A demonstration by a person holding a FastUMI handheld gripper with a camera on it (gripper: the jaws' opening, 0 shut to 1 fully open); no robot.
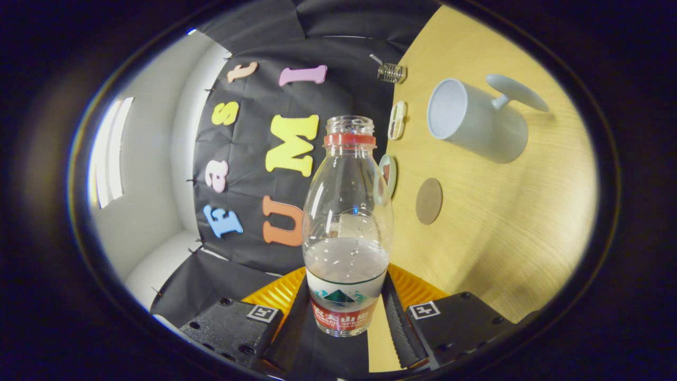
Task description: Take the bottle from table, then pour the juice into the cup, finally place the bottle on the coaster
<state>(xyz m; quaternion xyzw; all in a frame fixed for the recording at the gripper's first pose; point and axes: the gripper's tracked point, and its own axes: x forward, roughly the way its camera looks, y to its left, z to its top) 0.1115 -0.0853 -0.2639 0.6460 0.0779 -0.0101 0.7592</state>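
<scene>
We saw the claw (346,312) closed on the bottle (346,227), with one finger pressing each side of its lower part, at the label. The bottle stood between the fingers and pointed forward along them, its neck away from us. It had no cap, so the mouth was open, and a red ring sat under the mouth. The bottle was clear and some clear liquid filled about the lower third of it.

The whole view was tilted, so the wooden table (502,238) rose on the right side of the claw like a wall. Beyond the fingers and to the right of the bottle, a round brown coaster (428,200) lay flat on the table. Farther ahead and more to the right stood the cup (476,120), pale, with a handle, and its open mouth was turned toward the bottle's side. The cup and the coaster were apart from each other. The inside of the cup looked empty, as far as we could tell.
</scene>
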